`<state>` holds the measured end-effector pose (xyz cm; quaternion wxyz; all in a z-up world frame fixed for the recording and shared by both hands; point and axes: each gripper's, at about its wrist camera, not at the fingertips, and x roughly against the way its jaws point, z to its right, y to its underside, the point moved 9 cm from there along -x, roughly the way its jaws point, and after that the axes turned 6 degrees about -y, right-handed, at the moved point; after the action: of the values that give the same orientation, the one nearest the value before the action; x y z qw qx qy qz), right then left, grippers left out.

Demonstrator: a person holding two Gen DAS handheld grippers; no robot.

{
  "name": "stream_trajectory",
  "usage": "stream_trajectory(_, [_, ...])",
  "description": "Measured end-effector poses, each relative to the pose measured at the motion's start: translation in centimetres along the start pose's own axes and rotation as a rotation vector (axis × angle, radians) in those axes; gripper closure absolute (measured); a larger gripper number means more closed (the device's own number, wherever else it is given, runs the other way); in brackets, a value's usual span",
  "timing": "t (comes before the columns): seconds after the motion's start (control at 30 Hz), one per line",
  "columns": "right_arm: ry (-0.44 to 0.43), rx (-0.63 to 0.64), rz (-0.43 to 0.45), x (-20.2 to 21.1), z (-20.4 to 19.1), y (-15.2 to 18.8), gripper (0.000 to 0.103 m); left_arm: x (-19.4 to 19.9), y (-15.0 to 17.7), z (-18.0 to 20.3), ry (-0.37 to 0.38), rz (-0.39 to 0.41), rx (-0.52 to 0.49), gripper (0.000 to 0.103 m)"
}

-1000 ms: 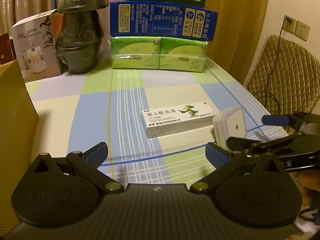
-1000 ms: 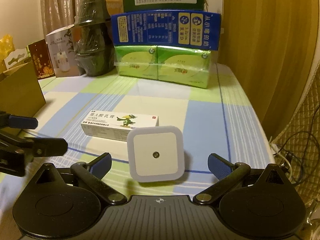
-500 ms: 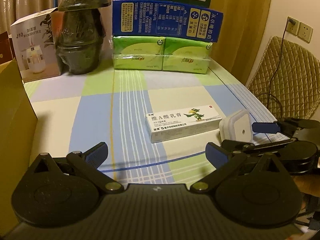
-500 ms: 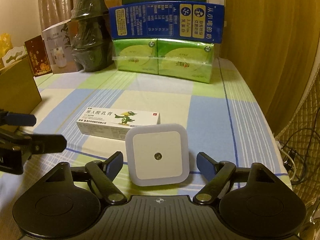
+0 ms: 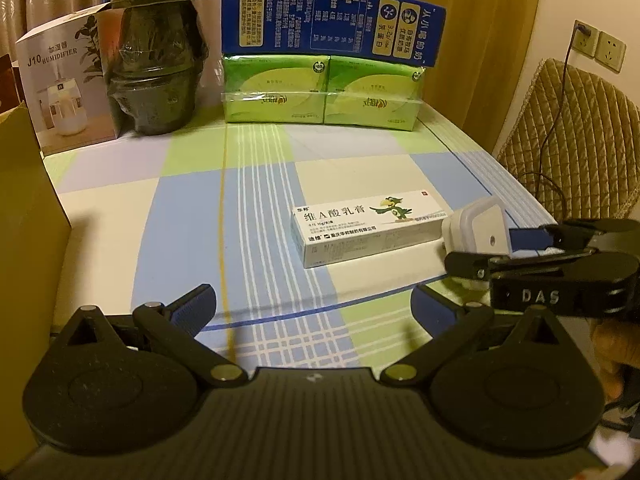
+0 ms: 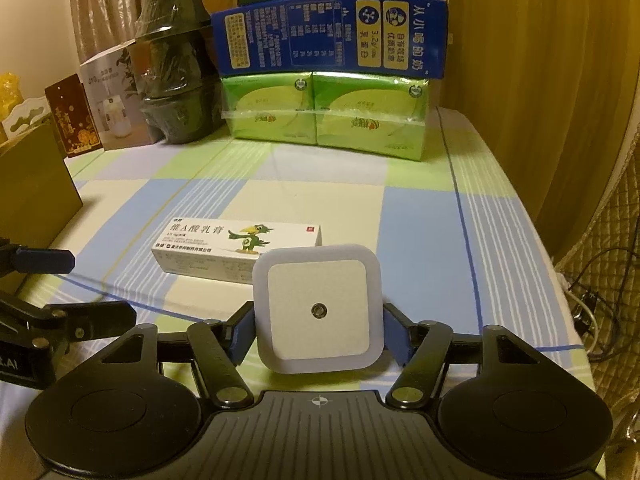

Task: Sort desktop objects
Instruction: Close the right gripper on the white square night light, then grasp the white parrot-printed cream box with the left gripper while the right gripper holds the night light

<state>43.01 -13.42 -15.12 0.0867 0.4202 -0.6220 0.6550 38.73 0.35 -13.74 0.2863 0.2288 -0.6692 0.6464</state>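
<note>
A white square night light [image 6: 318, 308] stands upright on the checked tablecloth [image 6: 420, 216], between the blue pads of my right gripper [image 6: 319, 332]. The jaws are closing and both pads touch its sides. Seen from the left wrist, the night light [image 5: 482, 226] sits in the right gripper [image 5: 490, 246] at the right end of a white ointment box [image 5: 368, 232]. That ointment box [image 6: 236, 244] lies flat just behind the light. My left gripper [image 5: 312, 304] is open over the cloth with nothing between its fingers, and shows as the left gripper [image 6: 100, 288] low on the left.
A cardboard box [image 5: 24, 240] stands at the left edge. Along the back are a humidifier box [image 5: 64, 92], a black wrapped object [image 5: 156, 68], green tissue packs [image 5: 320, 92] and a blue carton [image 5: 332, 20]. A quilted chair [image 5: 580, 140] and cables lie beyond the table's right edge.
The right gripper's jaws have drawn in from wide apart until the pads meet the night light's sides. The left gripper has stayed open and hardly moved.
</note>
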Motion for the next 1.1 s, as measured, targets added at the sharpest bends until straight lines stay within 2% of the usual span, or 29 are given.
stream_trajectory(0.27, [0.03, -0.037, -0.009, 0.8, 0.9, -0.2, 0.041, 0.2, 0.2, 0.5, 0.008, -0.003, -0.048, 0.001])
stream_trajectory(0.4, [0.063, -0.013, -0.016, 0.9, 1.3, -0.1, 0.041, 0.3, 0.2, 1.1, 0.003, -0.017, -0.081, 0.001])
stream_trajectory(0.6, [0.06, -0.055, -0.005, 1.1, 2.0, -0.2, 0.041, 0.1, -0.7, 1.9, 0.001, -0.051, -0.205, 0.002])
stream_trajectory(0.7, [0.051, -0.053, -0.011, 1.1, 1.7, -0.2, 0.041, -0.6, -1.2, 1.9, 0.01, -0.097, -0.261, 0.01])
stream_trajectory(0.8, [0.047, -0.041, -0.014, 1.0, 1.4, -0.2, 0.041, -1.2, -1.7, 2.0, 0.013, -0.13, -0.31, 0.011])
stream_trajectory(1.1, [0.042, -0.055, -0.011, 1.1, 1.9, -0.1, 0.041, -3.8, -4.0, 4.2, 0.073, -0.103, -0.49, 0.011])
